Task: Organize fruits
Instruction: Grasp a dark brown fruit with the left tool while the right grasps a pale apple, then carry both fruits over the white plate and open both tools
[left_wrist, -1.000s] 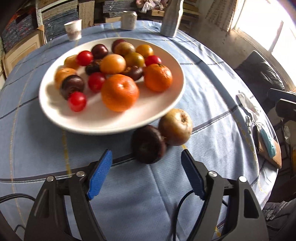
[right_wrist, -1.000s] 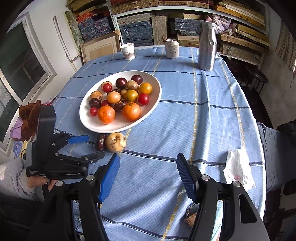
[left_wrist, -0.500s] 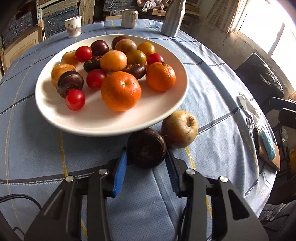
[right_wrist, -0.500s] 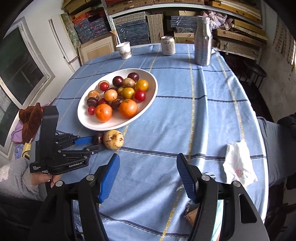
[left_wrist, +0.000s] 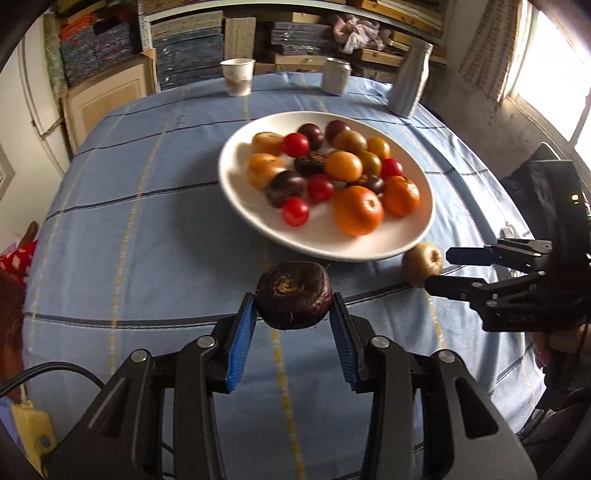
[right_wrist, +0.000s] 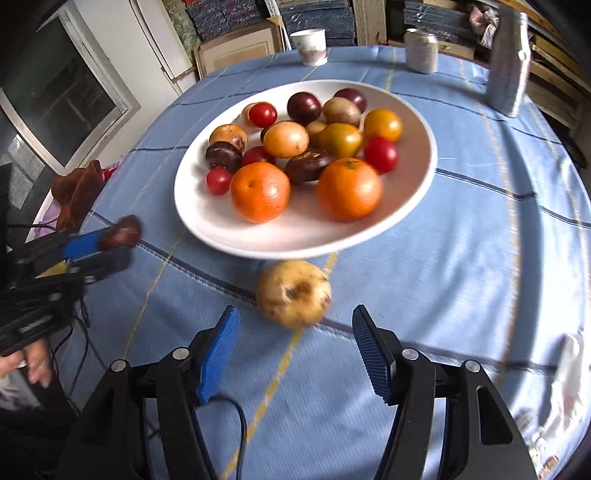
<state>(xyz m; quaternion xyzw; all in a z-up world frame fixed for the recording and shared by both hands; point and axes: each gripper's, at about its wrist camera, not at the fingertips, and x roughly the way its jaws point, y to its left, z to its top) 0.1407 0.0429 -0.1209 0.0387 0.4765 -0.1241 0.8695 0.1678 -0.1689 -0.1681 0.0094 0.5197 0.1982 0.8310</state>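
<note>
dark-skinned fruit (left_wrist: 293, 294) sat clamped across its widest part in the left tongs (left_wrist: 294, 320), lifted just in front of the white plate (left_wrist: 236, 192), and looked firm yet bruisable, while the right tongs (right_wrist: 293, 338) stood apart around the yellowish fruit (right_wrist: 293, 293) resting on the worktop (right_wrist: 461, 258) just before that plate.

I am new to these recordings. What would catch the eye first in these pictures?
First, the white plate heaped with oranges, tomatoes and dark fruits in the middle of the blue tablecloth. Next, the dark fruit clamped in the left tongs. The yellow-brown fruit lies before the open right tongs.
</note>
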